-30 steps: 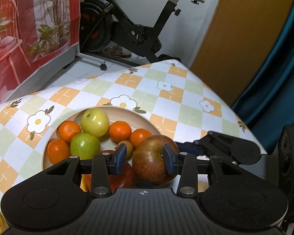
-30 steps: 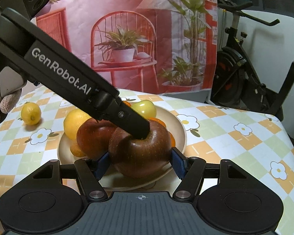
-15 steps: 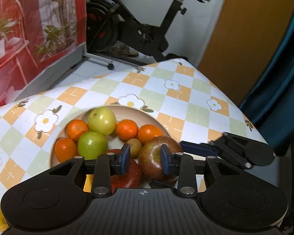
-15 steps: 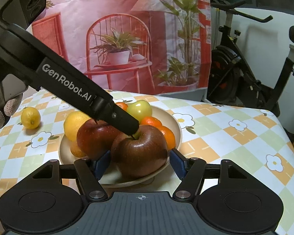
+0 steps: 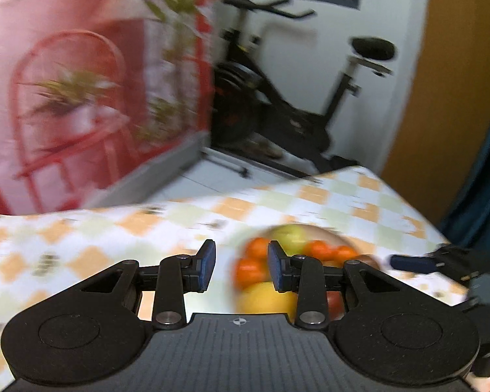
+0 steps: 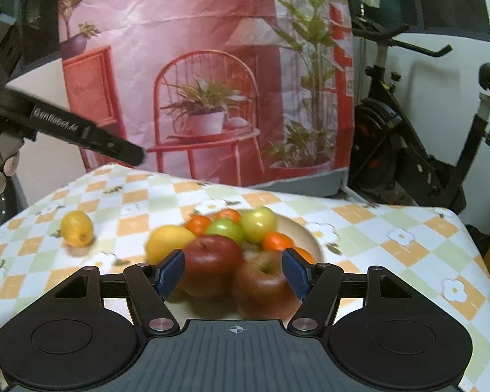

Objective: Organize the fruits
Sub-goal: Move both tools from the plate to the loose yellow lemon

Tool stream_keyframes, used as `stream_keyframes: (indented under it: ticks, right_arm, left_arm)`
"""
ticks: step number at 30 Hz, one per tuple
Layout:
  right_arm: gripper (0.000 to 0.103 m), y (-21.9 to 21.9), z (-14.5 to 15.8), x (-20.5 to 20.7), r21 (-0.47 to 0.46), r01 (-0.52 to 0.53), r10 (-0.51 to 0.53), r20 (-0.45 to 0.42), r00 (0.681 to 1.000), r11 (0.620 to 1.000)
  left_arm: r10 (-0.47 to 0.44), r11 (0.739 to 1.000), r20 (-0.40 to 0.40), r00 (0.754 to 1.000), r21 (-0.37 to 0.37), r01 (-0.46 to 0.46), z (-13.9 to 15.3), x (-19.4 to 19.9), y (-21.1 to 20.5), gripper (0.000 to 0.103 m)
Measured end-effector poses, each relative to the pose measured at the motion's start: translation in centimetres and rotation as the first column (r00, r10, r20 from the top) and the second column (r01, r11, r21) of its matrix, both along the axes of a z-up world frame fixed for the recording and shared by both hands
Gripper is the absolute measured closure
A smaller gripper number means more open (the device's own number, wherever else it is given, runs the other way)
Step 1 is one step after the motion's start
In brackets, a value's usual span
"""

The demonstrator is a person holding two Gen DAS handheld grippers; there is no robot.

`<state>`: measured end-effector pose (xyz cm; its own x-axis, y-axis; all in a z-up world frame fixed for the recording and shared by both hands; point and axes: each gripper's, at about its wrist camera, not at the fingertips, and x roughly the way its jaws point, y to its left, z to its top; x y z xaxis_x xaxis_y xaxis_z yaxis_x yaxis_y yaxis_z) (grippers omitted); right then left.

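A cream bowl (image 6: 310, 232) on the checked tablecloth holds two red apples (image 6: 261, 281), green apples (image 6: 258, 223), several oranges and a large lemon (image 6: 166, 241). A small lemon (image 6: 76, 228) lies loose on the cloth to the left. My right gripper (image 6: 233, 272) is open and empty, its pads astride the red apples just in front of them. My left gripper (image 5: 241, 268) is open and empty, raised above the table left of the bowl (image 5: 339, 238); its view is blurred. It also shows in the right wrist view (image 6: 91, 137) at upper left.
A pink backdrop with a chair print (image 6: 205, 104) hangs behind the table. An exercise bike (image 6: 424, 150) stands to the right, beyond the table's far edge. An orange door (image 5: 450, 81) and a teal curtain are at the far right.
The right gripper has opened wider and backed off the red apple, which stays in the bowl. The left gripper has lifted and swung left, away from the bowl.
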<state>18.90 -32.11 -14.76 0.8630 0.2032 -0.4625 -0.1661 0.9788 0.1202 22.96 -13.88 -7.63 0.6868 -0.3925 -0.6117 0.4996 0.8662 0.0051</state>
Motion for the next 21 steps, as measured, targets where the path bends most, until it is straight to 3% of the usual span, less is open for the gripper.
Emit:
stream_keyframes:
  ticks: [5, 9, 15, 21]
  right_arm:
    - [0.04, 3.2, 1.1, 0.8, 0.003, -0.046, 0.046, 0.026, 0.999, 0.999]
    - [0.041, 6.3, 1.7, 2.0, 0.008, -0.085, 0.085, 0.043, 0.995, 0.996]
    - [0.04, 11.1, 1.7, 4.5, 0.023, -0.149, 0.148, 0.031, 0.988, 0.989]
    - [0.041, 15.6, 0.3, 7.2, -0.007, -0.222, 0.222, -0.025, 0.975, 0.975]
  left_arm:
    - [0.102, 0.995, 0.08, 0.992, 0.008, -0.103, 1.0, -1.2, 6.1, 0.066]
    - [0.155, 0.988, 0.096, 0.983, 0.005, -0.156, 1.5, -1.4, 9.3, 0.066]
    - [0.201, 0.979, 0.081, 0.976, -0.001, -0.202, 1.0, -1.2, 13.1, 0.066]
    - [0.239, 0.969, -0.001, 0.971, -0.057, -0.239, -1.3, -0.5, 16.9, 0.066]
